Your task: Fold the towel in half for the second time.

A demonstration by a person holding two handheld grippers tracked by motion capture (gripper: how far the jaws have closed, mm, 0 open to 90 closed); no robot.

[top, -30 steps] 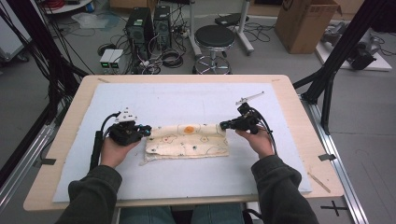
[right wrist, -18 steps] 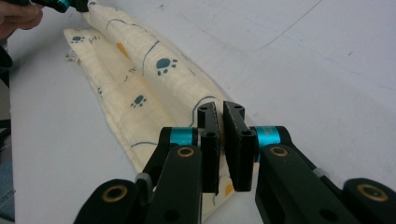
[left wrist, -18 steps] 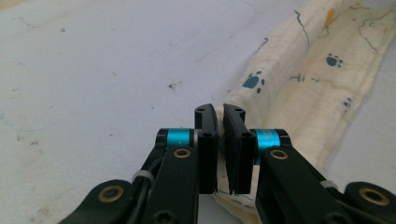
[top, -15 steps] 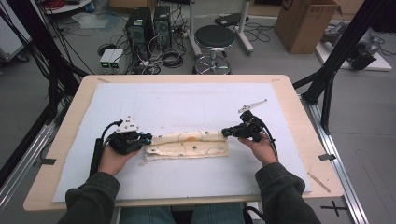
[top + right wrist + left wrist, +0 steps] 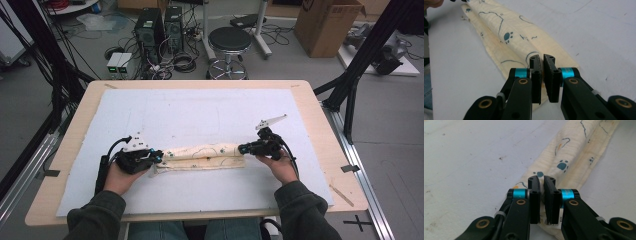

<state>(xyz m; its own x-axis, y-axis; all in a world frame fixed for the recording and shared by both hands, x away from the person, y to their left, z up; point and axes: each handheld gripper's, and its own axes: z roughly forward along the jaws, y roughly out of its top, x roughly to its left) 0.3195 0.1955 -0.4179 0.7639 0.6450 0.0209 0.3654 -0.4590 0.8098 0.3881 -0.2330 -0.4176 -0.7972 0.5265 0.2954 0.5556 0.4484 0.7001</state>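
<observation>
A cream cloth (image 5: 205, 156) printed with blue paw marks lies folded into a long narrow strip across the white mat (image 5: 200, 112), near the front of the table. My left gripper (image 5: 159, 157) is shut on the strip's left end. In the left gripper view the jaws (image 5: 541, 181) pinch a fold of the cloth (image 5: 574, 152), which runs away to the upper right. My right gripper (image 5: 241, 148) is shut on the right end. In the right gripper view the jaws (image 5: 542, 60) clamp the fold of the cloth (image 5: 506, 27), which runs off to the upper left.
The white mat covers most of the wooden table (image 5: 320, 120), with open mat behind and in front of the cloth. On the floor beyond the far edge stand a stool (image 5: 229, 41), computer towers (image 5: 160, 25) with cables, and a cardboard box (image 5: 325, 22).
Both grippers have moved toward the table's near edge while holding the cloth's ends. The cloth has gone from a wider fold to a narrower strip.
</observation>
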